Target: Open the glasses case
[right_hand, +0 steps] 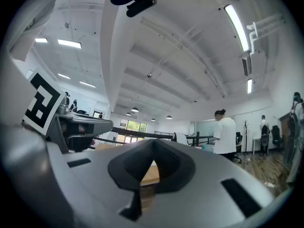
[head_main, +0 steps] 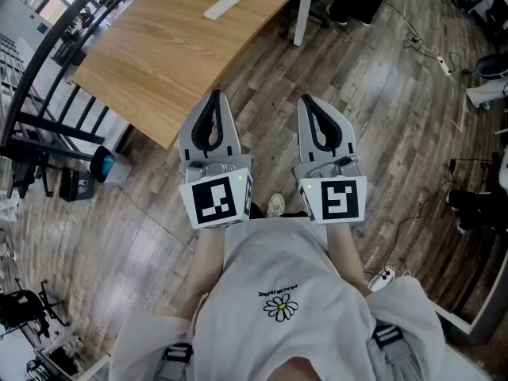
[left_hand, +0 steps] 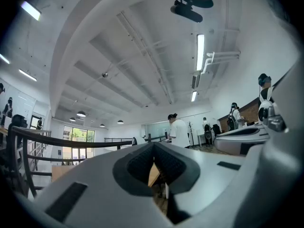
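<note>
The glasses case [head_main: 222,6] is lying on the wooden bench [head_main: 159,62], towards 11 o'clock from the two grippers and well apart from them. It is showing as a pale, flat, oblong thing, with its long axis running from 8 o'clock to 2 o'clock in the head view. It is too small there to tell whether its lid is shut.

The left gripper [head_main: 213,95] and the right gripper [head_main: 311,100] are hovering side by side over the plank floor [head_main: 413,117], both pointing towards 12 o'clock. The fingers of each are pressing together at the tips and are gripping nothing.

Only the head view is showing the case, the whole bench top and the dark railing [head_main: 48,54] at 10 o'clock. The two gripper views are looking almost level instead. They are taking in the white ceiling with its strip lights [left_hand: 200,51] and a person in a white shirt [right_hand: 226,133] standing far across the room. A sliver of tan bench is peeking through the gap behind each pair of closed tips. The right gripper view is also catching the left gripper's marker cube [right_hand: 40,103] at 9 o'clock.
</note>
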Demonstrator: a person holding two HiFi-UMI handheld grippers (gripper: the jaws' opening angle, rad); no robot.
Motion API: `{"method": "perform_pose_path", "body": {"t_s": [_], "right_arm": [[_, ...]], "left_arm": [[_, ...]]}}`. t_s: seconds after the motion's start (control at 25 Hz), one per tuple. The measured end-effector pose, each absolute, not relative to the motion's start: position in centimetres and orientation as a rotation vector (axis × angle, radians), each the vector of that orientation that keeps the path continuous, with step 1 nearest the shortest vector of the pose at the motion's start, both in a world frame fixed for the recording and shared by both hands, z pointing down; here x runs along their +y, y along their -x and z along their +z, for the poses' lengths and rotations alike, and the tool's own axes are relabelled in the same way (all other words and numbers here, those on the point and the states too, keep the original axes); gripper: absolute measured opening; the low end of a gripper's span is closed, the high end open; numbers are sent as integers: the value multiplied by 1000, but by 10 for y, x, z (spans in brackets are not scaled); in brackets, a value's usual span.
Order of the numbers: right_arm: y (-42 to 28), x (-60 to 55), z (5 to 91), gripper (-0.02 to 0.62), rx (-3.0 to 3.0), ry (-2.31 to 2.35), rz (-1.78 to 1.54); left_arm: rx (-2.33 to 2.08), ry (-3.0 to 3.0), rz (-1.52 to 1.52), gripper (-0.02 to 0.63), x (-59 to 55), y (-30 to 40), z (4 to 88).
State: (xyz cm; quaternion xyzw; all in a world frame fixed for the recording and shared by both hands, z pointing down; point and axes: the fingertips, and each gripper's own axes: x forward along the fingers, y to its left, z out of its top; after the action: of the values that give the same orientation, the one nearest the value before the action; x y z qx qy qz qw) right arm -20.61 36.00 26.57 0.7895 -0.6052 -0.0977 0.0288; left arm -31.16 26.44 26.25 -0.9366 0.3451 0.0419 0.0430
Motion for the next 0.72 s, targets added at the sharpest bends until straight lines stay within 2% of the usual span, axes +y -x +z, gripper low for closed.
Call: {"method": "perform_pose_path", "body": {"t_s": [0.36,0.56,0.72], "right_arm": [[202,365,263,6,-1897,-2448,-286],[209,359,268,8,-2171,-2381,-179],[212,354,267,8,-2169,-2333,-235]], "left_arm": [[1039,2868,139,14,269,305,263],[1042,2871,149,14,269,304,262],[1049,2846,154,14,269,304,262]]}}
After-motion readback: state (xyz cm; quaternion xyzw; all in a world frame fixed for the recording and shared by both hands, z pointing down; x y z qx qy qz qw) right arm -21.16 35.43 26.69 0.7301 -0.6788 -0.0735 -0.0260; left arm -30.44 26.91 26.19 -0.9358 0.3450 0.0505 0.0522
